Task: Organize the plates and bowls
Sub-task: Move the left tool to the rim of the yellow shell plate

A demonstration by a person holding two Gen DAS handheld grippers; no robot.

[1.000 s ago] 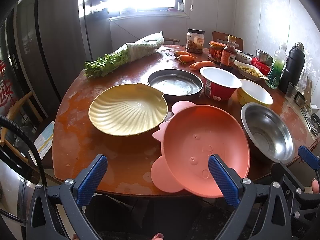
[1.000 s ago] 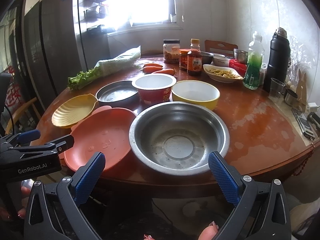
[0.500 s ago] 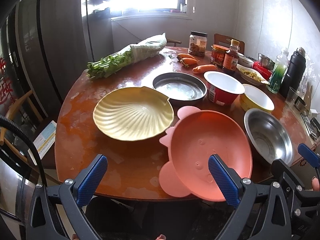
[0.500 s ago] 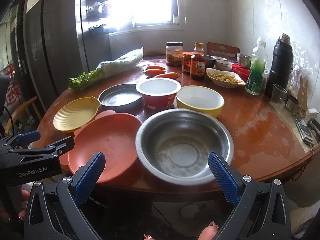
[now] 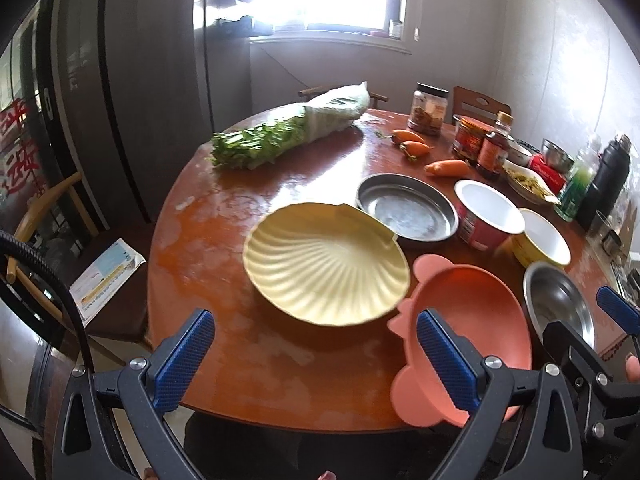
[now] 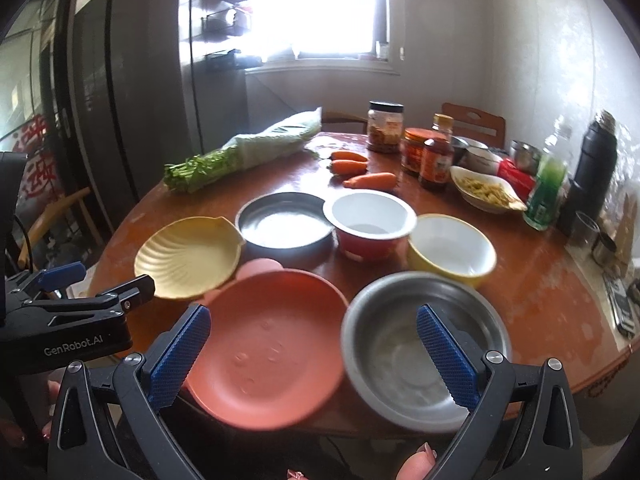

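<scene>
Left hand-held gripper [image 5: 316, 354]: jaws spread wide, nothing between them, held off the near edge of the round worktop [image 5: 224, 240]. Right hand-held gripper [image 6: 314, 354]: likewise spread apart and clamped on nothing, hovering at the near rim.

Seen from the right wrist view, centre of worktop as dial:
- Yellow shell-shaped plate [image 6: 188, 258] at about 9 o'clock, resting flat, ribs fanning out from the hinge notch; notch pointed toward 2 o'clock, long axis roughly 8-to-2.
- Pink plate [image 6: 266, 338] at about 7 o'clock, overhanging the near edge, ear-like lobes at its far and near-left rim; far lobe tucked just beside the shell plate. Touching or merely overlapping in view: cannot tell.
- Large steel bowl [image 6: 424, 350] at 6 o'clock, upright, mouth up, rim just beside the pink plate.
- Shallow steel pan [image 6: 284, 220] near centre, upright, just beside the red bowl [image 6: 370, 222] with white interior.
- Yellow bowl [image 6: 452, 248] at about 4 o'clock, upright, mouth up, between red bowl and large steel bowl.

Other items noted: bagged leafy greens [image 6: 240, 154] at 11 o'clock, long axis 8-to-2, leaf tips toward 8; three carrots [image 6: 370, 180] past centre; jars and sauce bottle [image 6: 436, 160] at 1 o'clock; dish of food [image 6: 488, 192], green bottle [image 6: 546, 192] and black flask [image 6: 596, 160] at 2 to 3 o'clock.
</scene>
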